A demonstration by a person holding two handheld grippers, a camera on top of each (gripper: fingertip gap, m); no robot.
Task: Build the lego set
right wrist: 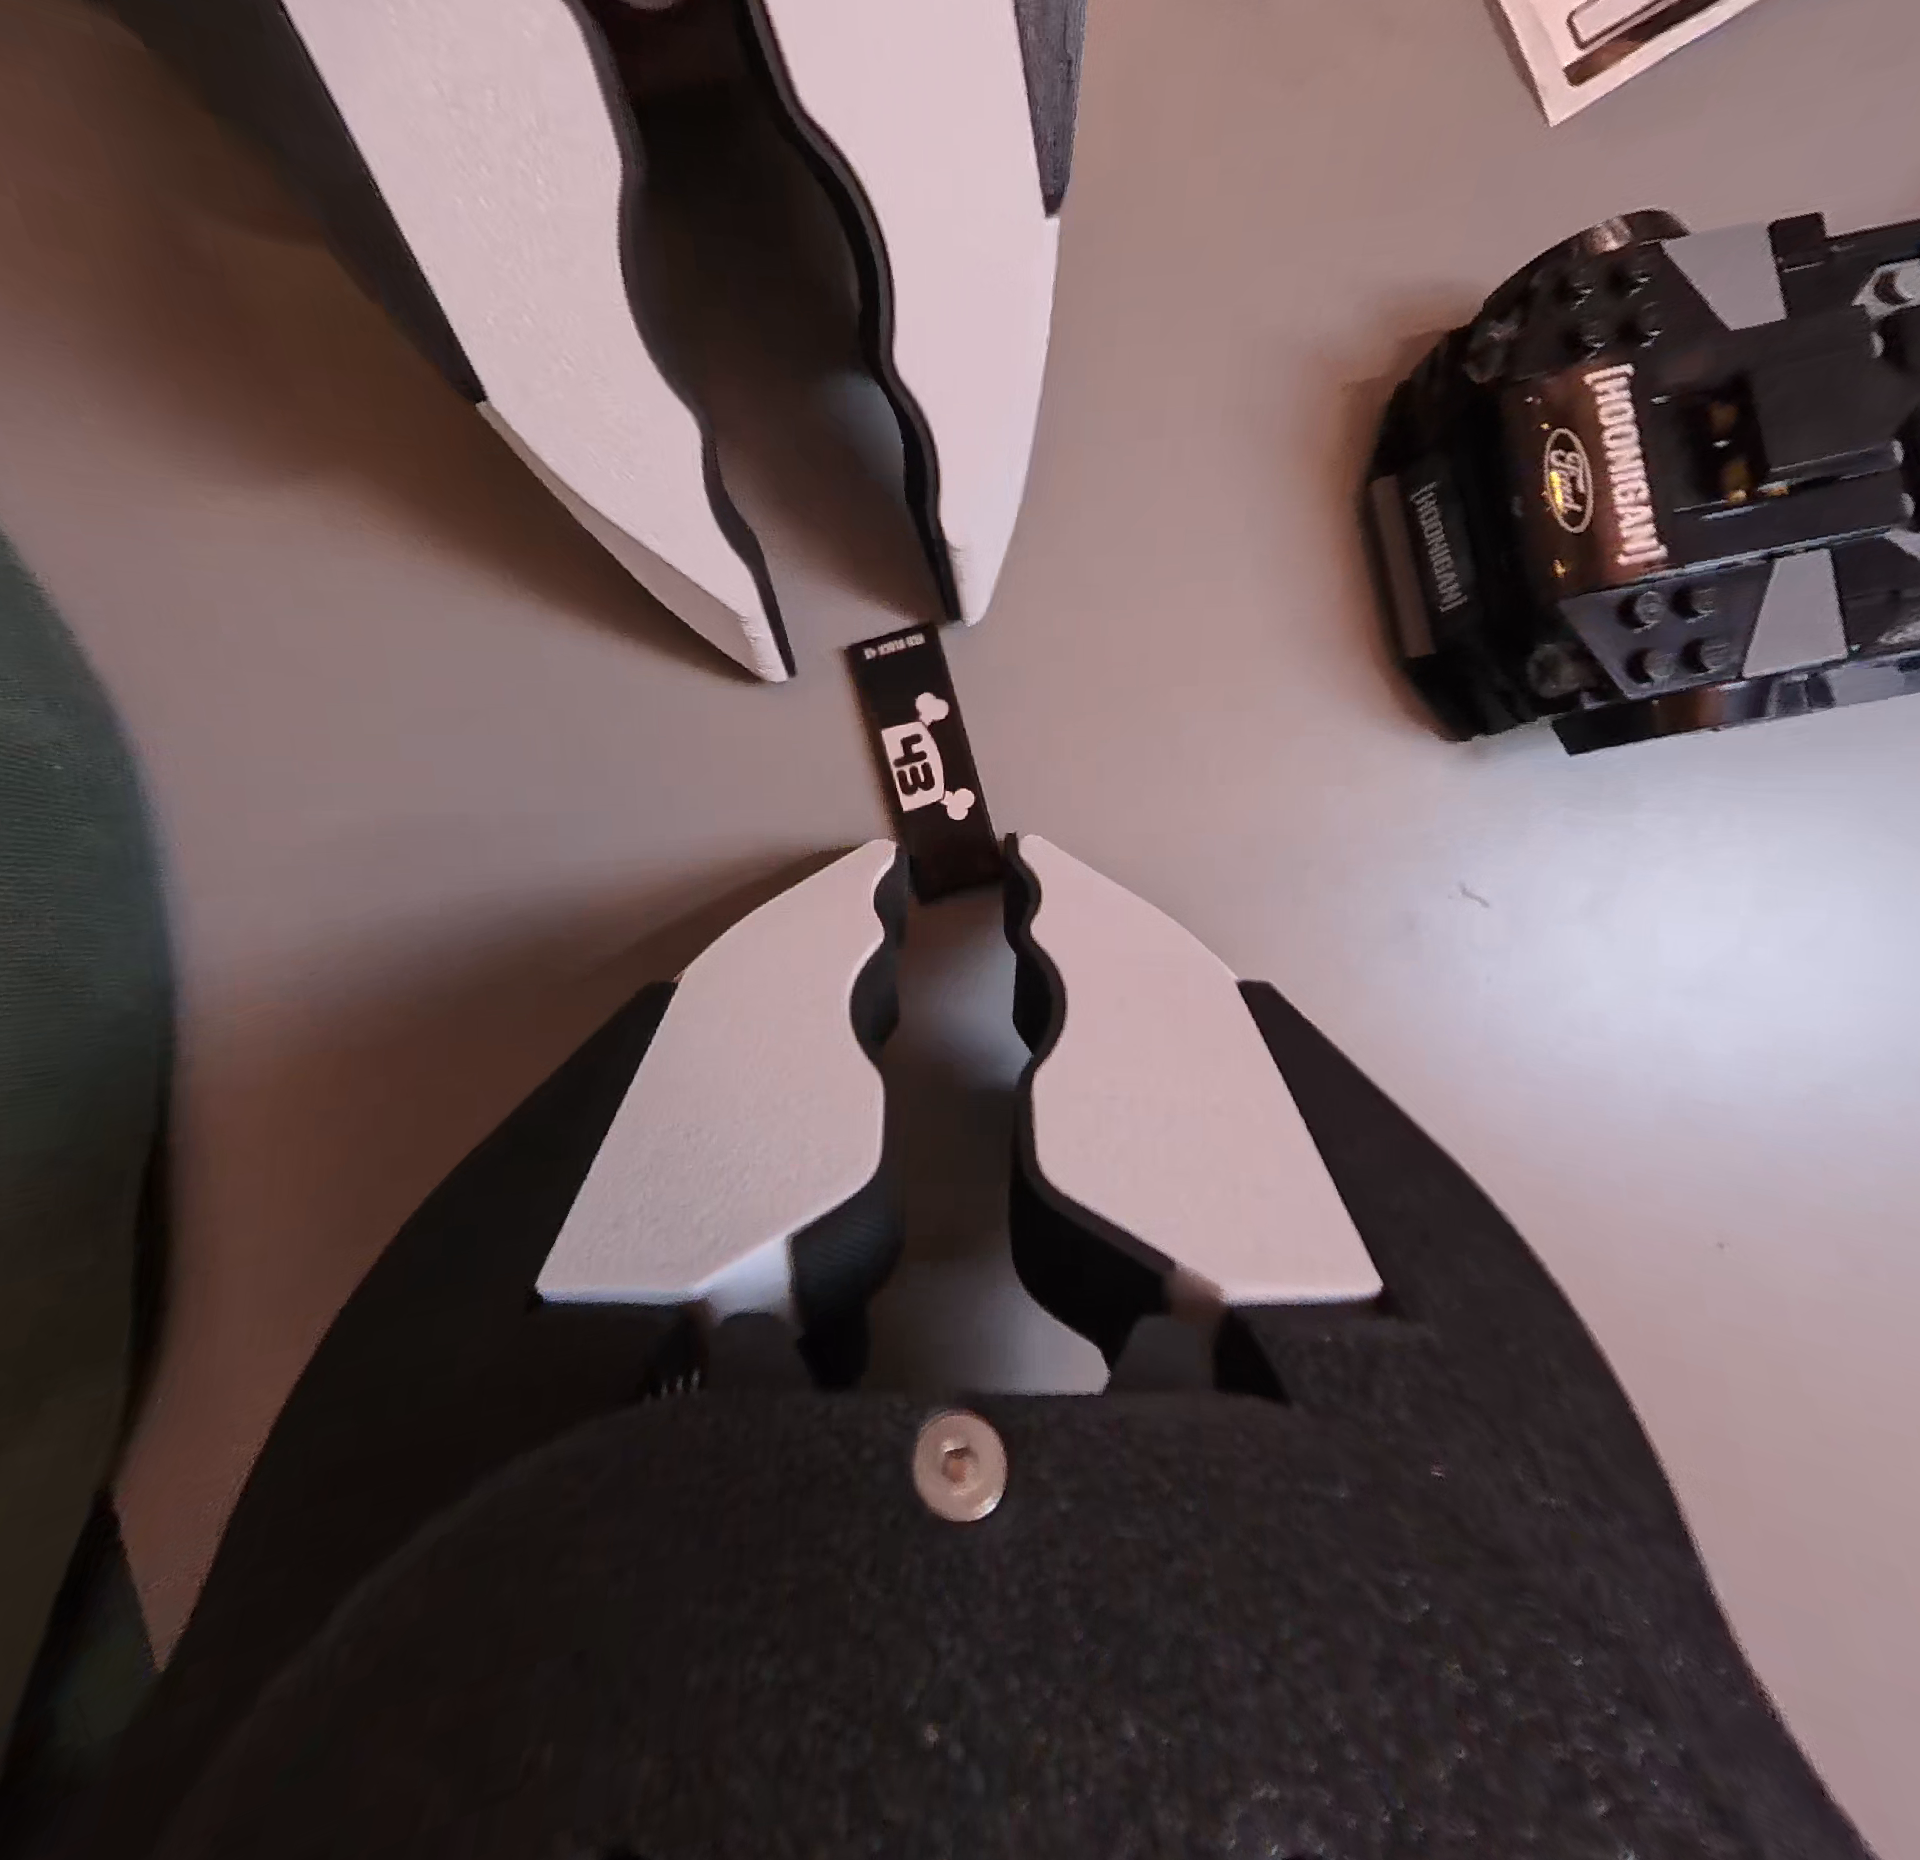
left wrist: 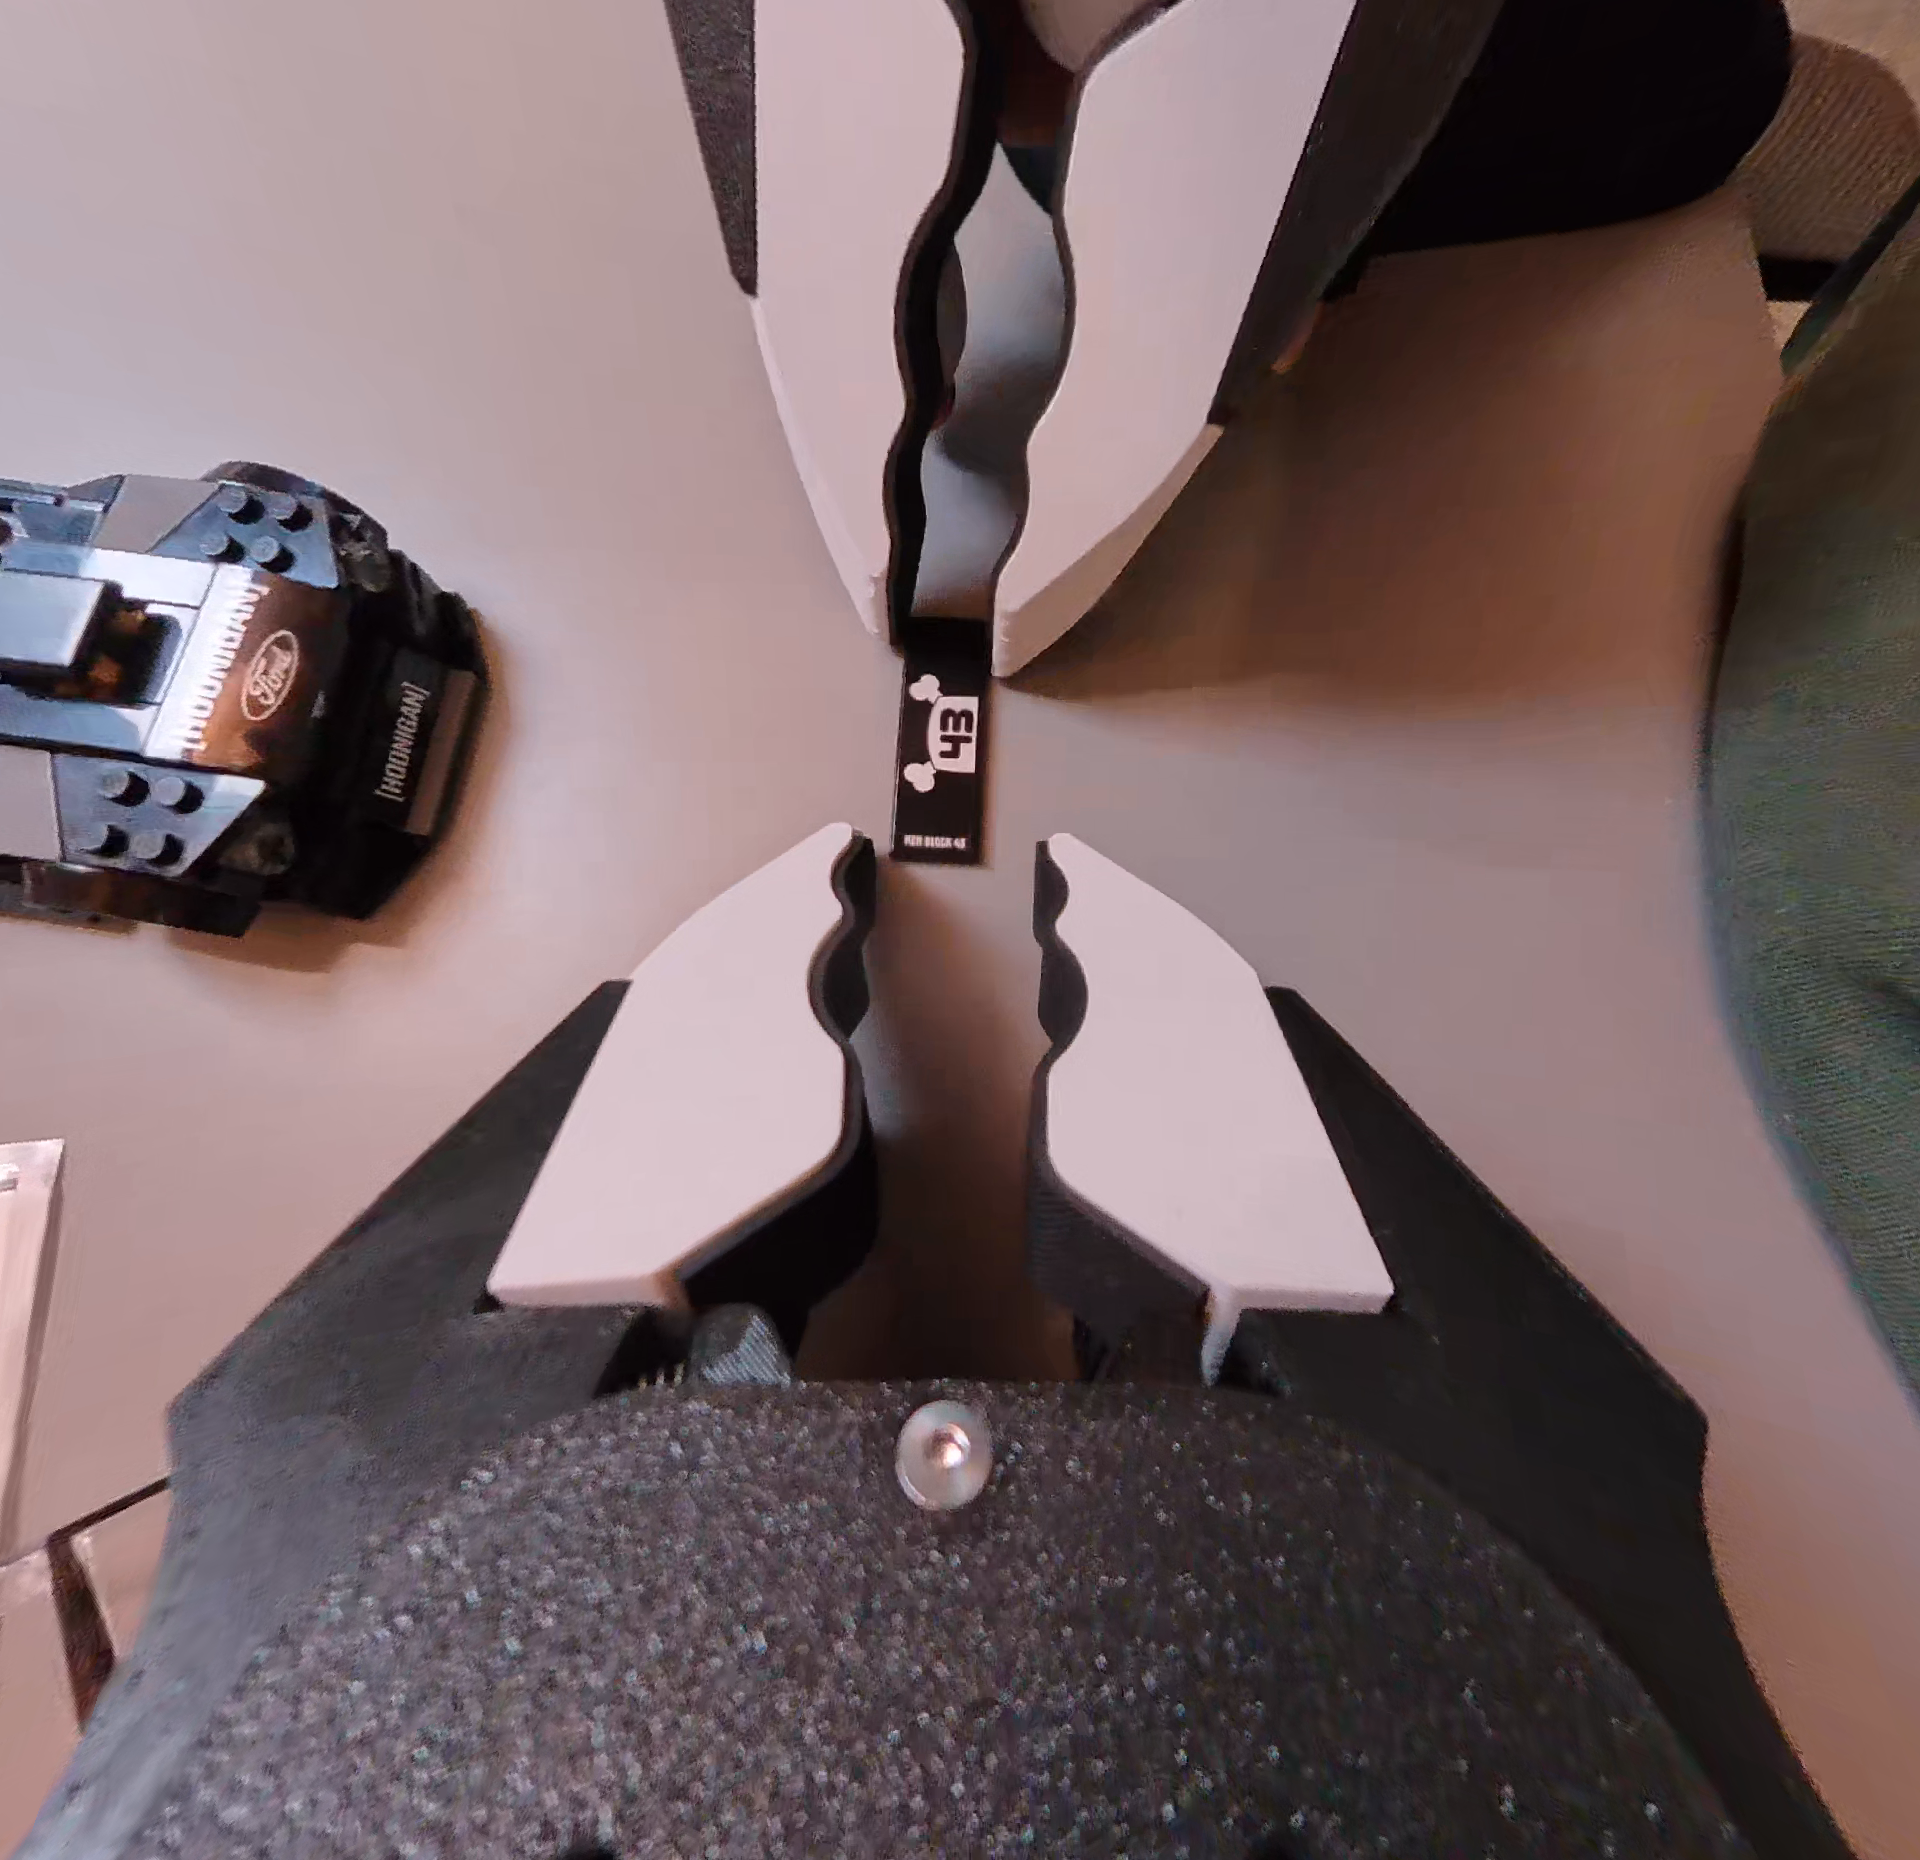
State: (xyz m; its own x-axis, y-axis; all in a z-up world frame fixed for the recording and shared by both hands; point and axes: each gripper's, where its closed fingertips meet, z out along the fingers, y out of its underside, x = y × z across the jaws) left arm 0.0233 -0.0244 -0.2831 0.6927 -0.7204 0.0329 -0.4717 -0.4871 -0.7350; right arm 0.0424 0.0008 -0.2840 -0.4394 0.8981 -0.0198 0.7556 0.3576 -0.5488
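A thin black Lego tile with a white printed design (right wrist: 914, 761) is pinched at one end by my right gripper (right wrist: 953, 854), which is shut on it above the table. My left gripper (left wrist: 948, 839) is open and faces the right gripper (left wrist: 940, 636) head on. The tile's (left wrist: 940, 750) free end sits just at the left fingertips (left wrist: 847, 844), with a gap on each side. The left gripper also shows at the top of the right wrist view (right wrist: 871, 647). The partly built black Lego car (left wrist: 229, 688) lies on the table beside both grippers (right wrist: 1662, 511).
A white printed sheet (right wrist: 1662, 13) lies beyond the car. A pale packet (left wrist: 26, 1291) is at the left wrist view's lower left edge. Dark green fabric (left wrist: 1818, 771) borders the grey table (left wrist: 416, 252) on the near side. Both grippers' tips are close together, under 4 cm apart.
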